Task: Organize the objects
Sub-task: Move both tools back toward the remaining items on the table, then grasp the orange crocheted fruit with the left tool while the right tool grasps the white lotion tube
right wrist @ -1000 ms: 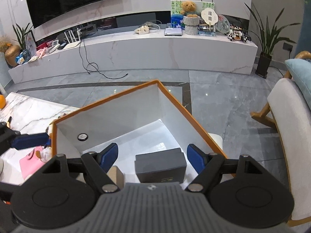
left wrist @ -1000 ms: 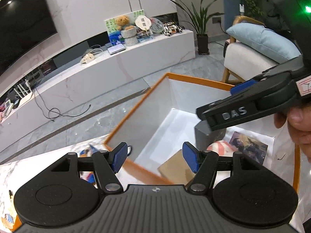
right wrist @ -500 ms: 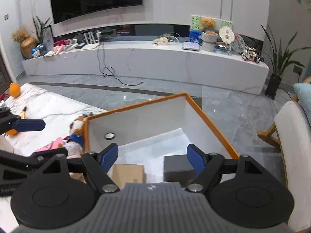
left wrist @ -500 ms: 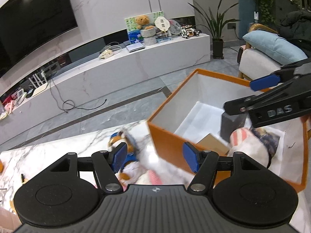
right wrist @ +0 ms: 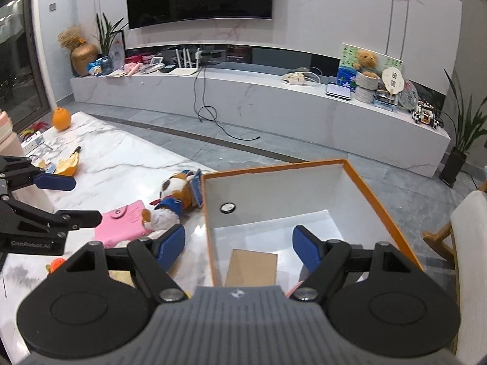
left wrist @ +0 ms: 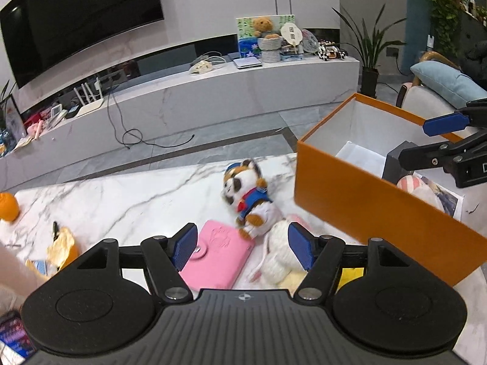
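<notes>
Through my left wrist view, I am holding my left tongs (left wrist: 242, 248) over the marble surface (left wrist: 121, 200), their jaws opening with nothing pressed between the pads. Below them are lying a pink wallet (left wrist: 217, 257), a calico cat plush in a blue outfit (left wrist: 248, 196) and a white plush (left wrist: 278, 254), all touching or overlapping one another just beside the orange box (left wrist: 365, 200). I am judging the plushes light, soft and squashy, so pinching the cat across its round body should hold well; the wallet is looking flat and smoother, so I would be taking it by an edge. Inside the box I am seeing a dark grey case (left wrist: 395, 164), a pink-and-white striped soft thing (left wrist: 417, 187) and a printed picture (left wrist: 444, 197). My right tongs (left wrist: 426, 143) are hanging above the box's far side.

Through my right wrist view, I am keeping my right tongs (right wrist: 239, 245) about half wide and empty over the box's near wall (right wrist: 210, 243). Inside, a flat brown cardboard piece (right wrist: 252, 267) is lying on the white floor, and a round eyelet (right wrist: 227, 207) is sitting in the wall. The cat plush (right wrist: 173, 196) is leaning against the box's outside, the wallet (right wrist: 121, 225) touching it. My left tongs (right wrist: 77, 196) are reaching in from the left.
</notes>
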Motion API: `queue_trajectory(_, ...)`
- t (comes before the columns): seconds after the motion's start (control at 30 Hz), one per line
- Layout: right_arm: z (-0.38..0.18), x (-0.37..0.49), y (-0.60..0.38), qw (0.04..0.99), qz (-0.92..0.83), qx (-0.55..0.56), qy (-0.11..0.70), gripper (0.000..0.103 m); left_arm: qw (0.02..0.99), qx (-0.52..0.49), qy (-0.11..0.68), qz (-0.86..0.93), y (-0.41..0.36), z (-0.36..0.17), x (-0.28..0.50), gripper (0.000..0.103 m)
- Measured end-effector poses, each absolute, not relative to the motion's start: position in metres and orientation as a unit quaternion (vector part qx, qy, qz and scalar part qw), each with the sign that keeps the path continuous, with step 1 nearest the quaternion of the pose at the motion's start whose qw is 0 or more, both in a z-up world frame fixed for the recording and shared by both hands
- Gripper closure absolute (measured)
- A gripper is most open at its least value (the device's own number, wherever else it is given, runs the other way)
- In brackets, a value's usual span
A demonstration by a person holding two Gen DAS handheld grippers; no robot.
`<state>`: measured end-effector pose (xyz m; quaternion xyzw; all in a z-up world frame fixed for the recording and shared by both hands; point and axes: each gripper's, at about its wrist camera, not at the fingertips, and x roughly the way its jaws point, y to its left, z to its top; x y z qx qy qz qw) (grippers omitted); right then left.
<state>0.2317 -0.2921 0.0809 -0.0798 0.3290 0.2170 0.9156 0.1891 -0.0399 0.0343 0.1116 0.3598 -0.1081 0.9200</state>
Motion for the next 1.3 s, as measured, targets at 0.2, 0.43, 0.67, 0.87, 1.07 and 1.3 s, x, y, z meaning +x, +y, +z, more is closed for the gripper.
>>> queue_trajectory(0.2, 0.078, 0.220, -0.280, 0.910, 0.236, -0.092, 0.329, 0.024, 0.922, 0.101, 0.360, -0.097, -0.021, 0.026, 0.175, 0.021)
queue_trajectory(0.43, 0.068, 0.203, -0.256, 0.896, 0.269, -0.113, 0.336, 0.024, 0.921, 0.056, 0.377, -0.080, 0.001, 0.008, 0.160, 0.020)
queue_trajectory(0.67, 0.047, 0.184, -0.227, 0.874, 0.299, -0.152, 0.351, 0.024, 0.918, 0.014, 0.393, -0.052, 0.023, -0.013, 0.144, 0.020)
queue_trajectory(0.87, 0.028, 0.175, -0.208, 0.856, 0.317, -0.176, 0.369, 0.024, 0.914, -0.014, 0.403, -0.032, 0.037, -0.027, 0.134, 0.020)
queue_trajectory(1.07, 0.008, 0.168, -0.195, 0.839, 0.330, -0.190, 0.389, 0.024, 0.910, -0.022, 0.413, -0.028, 0.045, -0.037, 0.132, 0.020)
queue_trajectory(1.3, -0.015, 0.163, -0.180, 0.820, 0.342, -0.204, 0.412, 0.024, 0.905, -0.027, 0.424, -0.027, 0.049, -0.051, 0.130, 0.021)
